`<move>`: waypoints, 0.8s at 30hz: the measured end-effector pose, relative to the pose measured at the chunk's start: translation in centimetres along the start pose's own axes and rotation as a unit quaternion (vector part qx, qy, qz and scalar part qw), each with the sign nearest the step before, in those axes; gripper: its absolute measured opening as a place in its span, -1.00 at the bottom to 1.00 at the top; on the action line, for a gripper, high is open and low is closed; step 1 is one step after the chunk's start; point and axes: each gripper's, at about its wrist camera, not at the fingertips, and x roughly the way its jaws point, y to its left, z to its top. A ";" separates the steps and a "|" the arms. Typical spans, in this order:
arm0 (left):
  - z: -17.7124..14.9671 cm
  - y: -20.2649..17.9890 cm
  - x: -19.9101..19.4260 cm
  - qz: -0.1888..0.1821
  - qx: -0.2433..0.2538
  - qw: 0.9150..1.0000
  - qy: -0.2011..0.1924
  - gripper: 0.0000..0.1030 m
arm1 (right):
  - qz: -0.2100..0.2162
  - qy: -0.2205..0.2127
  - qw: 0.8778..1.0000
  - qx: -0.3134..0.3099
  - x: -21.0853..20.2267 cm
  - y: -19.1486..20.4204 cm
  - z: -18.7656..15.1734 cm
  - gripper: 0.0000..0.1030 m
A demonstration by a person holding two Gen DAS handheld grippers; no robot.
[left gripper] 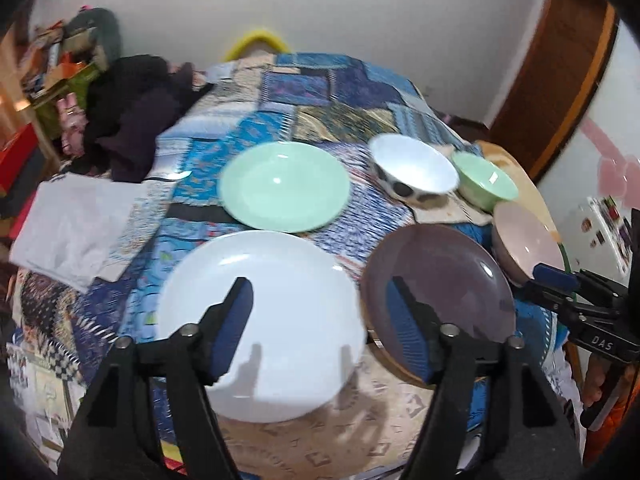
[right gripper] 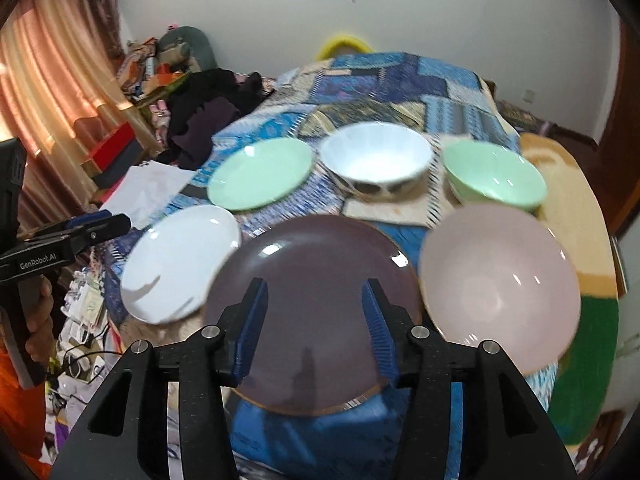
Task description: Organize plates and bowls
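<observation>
1. Here, the left hand-held gripper [left gripper: 320, 320] hangs open and empty over the white plate [left gripper: 260, 320], and the right hand-held gripper [right gripper: 316, 320] likewise over the brown plate [right gripper: 312, 312], both at the bed's [left gripper: 340, 80] near edge.
2. Grip a plate by its rim, squarely; the pink bowl [right gripper: 500, 288] sits just beside.
3. Beyond, the green plate [left gripper: 284, 186], patterned white bowl [left gripper: 414, 170] and green bowl [left gripper: 486, 180] stand mid-bed; the far quilt offers room.

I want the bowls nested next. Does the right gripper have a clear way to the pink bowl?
Probably yes. The right gripper is open and empty above the brown plate, and the pink bowl sits just beside that plate with nothing over its rim.
</observation>
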 end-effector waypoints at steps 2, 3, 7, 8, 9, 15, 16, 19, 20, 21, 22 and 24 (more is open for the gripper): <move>-0.1 1.3 -0.4 0.008 -0.013 1.000 -0.001 0.38 | 0.005 -0.003 1.000 -0.013 0.5 0.9 0.6 -0.11; -0.2 2.1 -0.6 0.012 -0.022 1.000 0.001 0.38 | 0.007 -0.002 1.000 -0.018 0.8 1.3 0.8 -0.11; -1.0 4.8 -0.6 0.032 -0.046 0.998 0.009 0.39 | 0.022 0.007 0.999 -0.037 2.5 3.1 1.8 -0.11; -1.3 5.5 -0.4 0.038 -0.053 0.998 0.014 0.39 | 0.025 0.011 0.999 -0.042 3.0 3.5 2.0 -0.11; -1.6 6.1 -0.3 0.041 -0.057 0.997 0.019 0.39 | 0.028 0.015 0.998 -0.049 3.7 4.0 2.2 -0.11; -3.6 9.5 1.1 0.052 -0.091 0.993 0.050 0.39 | 0.040 0.048 0.995 -0.076 7.2 6.0 3.0 -0.11; -4.0 10.0 1.3 0.052 -0.097 0.992 0.055 0.39 | 0.041 0.053 0.994 -0.081 7.7 6.2 3.1 -0.11; -5.0 11.3 2.4 0.049 -0.113 0.990 0.075 0.39 | 0.044 0.071 0.992 -0.095 9.4 6.9 3.5 -0.11; -5.2 11.5 2.6 0.048 -0.116 0.989 0.079 0.39 | 0.044 0.078 0.991 -0.101 10.1 7.1 3.7 -0.11; -5.5 11.8 2.9 0.044 -0.118 0.988 0.087 0.39 | 0.043 0.086 0.990 -0.107 10.8 7.3 3.9 -0.11; -5.8 12.1 3.3 0.039 -0.121 0.987 0.094 0.39 | 0.044 0.092 0.988 -0.113 11.5 7.5 4.0 -0.11; -6.2 12.6 3.7 0.034 -0.127 0.986 0.104 0.39 | 0.046 0.104 0.986 -0.120 12.5 7.7 4.3 -0.11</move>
